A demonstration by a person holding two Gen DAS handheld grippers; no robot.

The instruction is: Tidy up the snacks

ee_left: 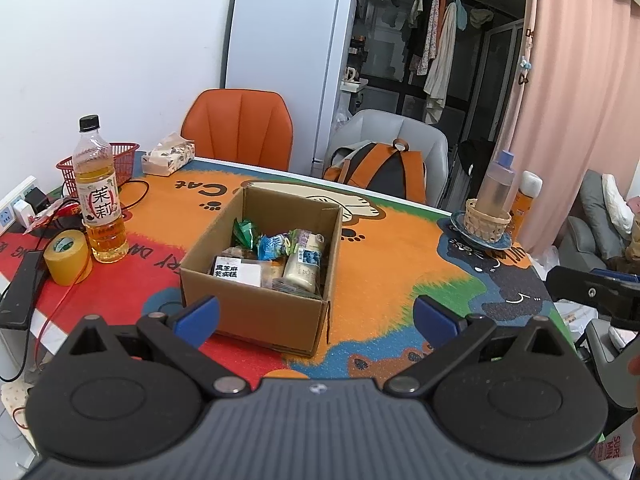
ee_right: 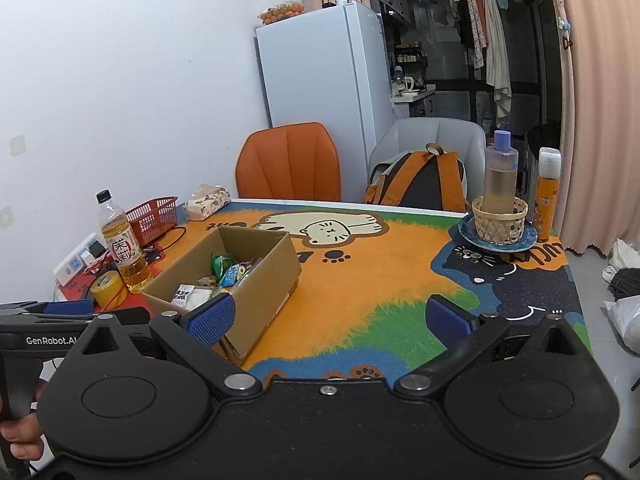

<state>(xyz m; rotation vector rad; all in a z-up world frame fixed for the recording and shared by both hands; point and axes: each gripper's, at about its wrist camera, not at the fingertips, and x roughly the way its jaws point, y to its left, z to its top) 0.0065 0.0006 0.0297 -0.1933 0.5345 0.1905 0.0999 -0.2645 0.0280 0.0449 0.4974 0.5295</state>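
An open cardboard box [ee_left: 256,312] stands on the cat-print table mat [ee_left: 384,264]. Inside lie several wrapped snacks [ee_left: 280,256], among them green, blue and white packets. My left gripper [ee_left: 316,316] is open and empty, just in front of the box's near wall. The box also shows in the right wrist view [ee_right: 264,284], with the snacks [ee_right: 224,276] inside. My right gripper [ee_right: 330,320] is open and empty, to the right of the box, above the mat [ee_right: 380,280]. The left gripper's body [ee_right: 60,336] shows at the left edge there.
A tea bottle [ee_left: 100,196], yellow tape roll [ee_left: 68,256], red basket [ee_left: 120,160], tissue pack [ee_left: 168,154] and power strip [ee_left: 16,208] with cables sit at the left. A small wicker basket with a bottle [ee_left: 488,216] stands on a blue plate at the far right. Two chairs stand behind.
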